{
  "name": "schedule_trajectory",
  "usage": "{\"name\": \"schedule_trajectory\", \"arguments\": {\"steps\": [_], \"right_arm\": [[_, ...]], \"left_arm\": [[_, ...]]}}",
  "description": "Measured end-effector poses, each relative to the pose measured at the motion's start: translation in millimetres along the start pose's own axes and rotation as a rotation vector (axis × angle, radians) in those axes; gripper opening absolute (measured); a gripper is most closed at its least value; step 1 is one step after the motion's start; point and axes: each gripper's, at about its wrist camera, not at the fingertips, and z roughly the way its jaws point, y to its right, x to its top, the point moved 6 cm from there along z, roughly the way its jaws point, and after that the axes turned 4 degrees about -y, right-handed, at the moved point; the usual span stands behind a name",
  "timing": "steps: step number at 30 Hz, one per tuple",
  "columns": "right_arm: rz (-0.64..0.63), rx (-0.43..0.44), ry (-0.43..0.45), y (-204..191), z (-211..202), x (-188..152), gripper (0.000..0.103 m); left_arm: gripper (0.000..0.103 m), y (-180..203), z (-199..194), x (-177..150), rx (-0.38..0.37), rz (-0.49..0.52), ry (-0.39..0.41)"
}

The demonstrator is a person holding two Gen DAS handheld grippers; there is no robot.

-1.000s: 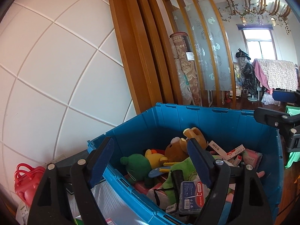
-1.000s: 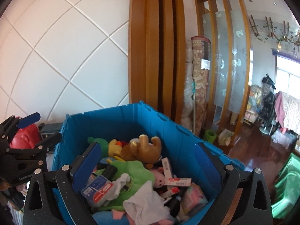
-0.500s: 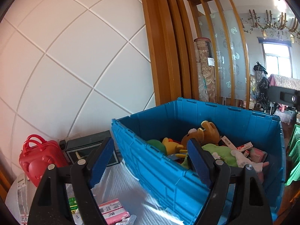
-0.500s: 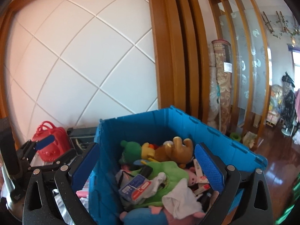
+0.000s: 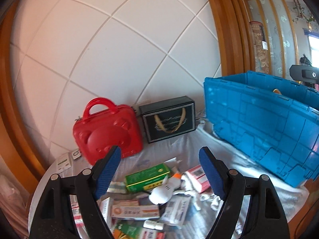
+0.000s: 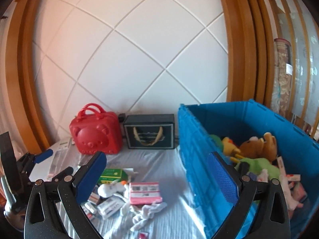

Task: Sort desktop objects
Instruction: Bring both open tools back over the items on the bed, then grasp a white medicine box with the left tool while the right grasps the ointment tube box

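Note:
Loose items lie on the white-covered table: a green box [image 5: 147,177] [image 6: 112,174], a white plush toy [image 5: 165,191] [image 6: 109,188], a pink box [image 5: 197,177] [image 6: 144,192], a white sock [image 6: 145,213] and several small packets [image 5: 135,211]. My left gripper [image 5: 159,155] hangs open above this pile with nothing between its blue pads. It also shows at the left edge of the right wrist view, left gripper [image 6: 39,159]. My right gripper [image 6: 156,159] is open and empty, its right finger in front of the blue crate's wall [image 6: 191,149].
The blue crate [image 5: 265,123] stands on the right, with a brown bear [image 6: 259,145], a green plush [image 6: 259,165] and other things inside. A red bear-faced case [image 5: 107,127] and a black gift box [image 5: 169,119] stand against the white tiled wall.
Both views have swung left and down, away from the crate's inside toward the loose items on the table. Both grippers stay open and empty.

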Motion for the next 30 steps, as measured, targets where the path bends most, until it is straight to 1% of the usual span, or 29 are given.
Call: {"name": "schedule_trajectory", "arguments": {"steps": [2,5,9,11,13,14,16,19,21,23,26,30], "right_arm": [[0.002,0.027,-0.02,-26.7,12.1,-13.1,0.103],[-0.011,0.069,-0.076,-64.1,36.6,-35.9,0.103],[-0.038,0.156,-0.166,-102.9,75.3,-68.8,0.103],[-0.079,0.227,-0.209,-123.7,95.8,-84.1,0.103],[-0.161,0.279,-0.259,-145.8,121.6,-99.2,0.103],[-0.2,0.308,-0.285,-156.7,132.6,-107.4,0.103],[-0.289,0.363,-0.342,-181.9,154.9,-126.6,0.102],[-0.422,0.428,-0.421,-213.4,185.3,-156.4,0.101],[-0.506,0.467,-0.457,-229.3,202.6,-171.5,0.1],[-0.585,0.502,-0.493,-242.7,221.7,-184.6,0.098],[-0.66,0.545,-0.536,-256.8,251.1,-195.5,0.096],[-0.718,0.577,-0.61,-268.1,290.5,-208.9,0.093]], "left_arm": [[0.08,-29.4,5.0,-20.2,0.032,0.0,-0.028],[0.08,-61.2,14.6,-56.3,0.06,-0.005,-0.085],[0.08,-87.2,31.5,-109.4,0.083,-0.01,-0.184],[0.08,-94.7,40.1,-136.4,0.086,-0.023,-0.229],[0.08,-103.5,49.6,-158.8,0.093,-0.061,-0.275],[0.08,-106.8,54.9,-166.7,0.081,-0.08,-0.289],[0.08,-110.1,67.2,-178.6,0.08,-0.093,-0.314],[0.08,-110.0,83.6,-188.9,0.076,-0.086,-0.337],[0.08,-110.3,95.3,-198.3,0.064,-0.084,-0.362],[0.08,-113.1,107.3,-206.3,0.069,-0.079,-0.391],[0.08,-123.0,122.8,-217.4,0.074,-0.093,-0.427],[0.08,-137.6,139.3,-230.8,0.07,-0.12,-0.478]]}}
